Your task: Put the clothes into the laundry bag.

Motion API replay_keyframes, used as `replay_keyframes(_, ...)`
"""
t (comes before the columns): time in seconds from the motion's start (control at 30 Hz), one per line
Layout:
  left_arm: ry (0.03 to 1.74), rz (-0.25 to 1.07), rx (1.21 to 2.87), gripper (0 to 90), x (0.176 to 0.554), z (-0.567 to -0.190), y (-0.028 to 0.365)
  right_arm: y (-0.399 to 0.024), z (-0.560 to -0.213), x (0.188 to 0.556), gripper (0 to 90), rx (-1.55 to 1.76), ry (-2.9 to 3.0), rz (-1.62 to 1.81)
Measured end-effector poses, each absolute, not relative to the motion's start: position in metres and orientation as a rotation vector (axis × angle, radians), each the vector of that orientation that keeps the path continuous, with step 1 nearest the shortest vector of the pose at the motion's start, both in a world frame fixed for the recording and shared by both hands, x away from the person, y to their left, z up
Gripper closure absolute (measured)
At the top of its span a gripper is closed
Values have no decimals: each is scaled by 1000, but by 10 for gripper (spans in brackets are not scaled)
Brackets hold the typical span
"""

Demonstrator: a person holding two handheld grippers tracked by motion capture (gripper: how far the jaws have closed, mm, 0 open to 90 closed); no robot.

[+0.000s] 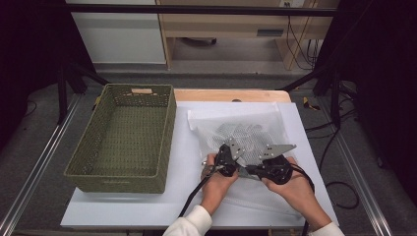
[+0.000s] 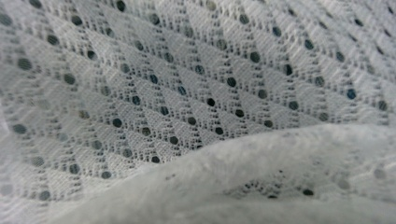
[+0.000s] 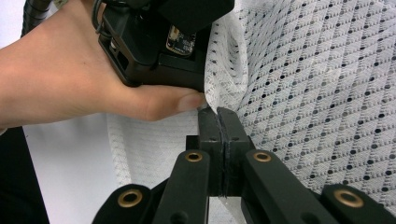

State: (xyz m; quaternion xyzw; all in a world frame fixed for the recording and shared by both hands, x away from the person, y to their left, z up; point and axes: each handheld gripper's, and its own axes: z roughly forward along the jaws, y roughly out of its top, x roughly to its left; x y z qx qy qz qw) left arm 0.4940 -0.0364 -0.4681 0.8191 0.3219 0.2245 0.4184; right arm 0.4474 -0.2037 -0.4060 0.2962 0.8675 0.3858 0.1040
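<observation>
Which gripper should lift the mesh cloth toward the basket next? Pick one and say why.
Right, probably. The right gripper has its fingers closed on the mesh cloth's edge. The left gripper is nearer the green basket, but its grip can't be confirmed.

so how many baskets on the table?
1. The green woven basket sits on the left side of the table, beside the white mesh fabric that both grippers work on. No others visible.

Right hand-held gripper [image 3: 218,112] clamped tight beside the left hand [image 3: 70,70].
</observation>
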Motion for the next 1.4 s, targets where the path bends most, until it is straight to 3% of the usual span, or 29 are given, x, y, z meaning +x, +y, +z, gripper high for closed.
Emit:
replay_keyframes(0.7,810,573,2034,900,495,-470,-37,-204,-407,449,900,884,2556,1134)
replay_keyframes(1.4,698,412,2173,900,438,-467,-9,-209,-411,449,900,905,2549,1127)
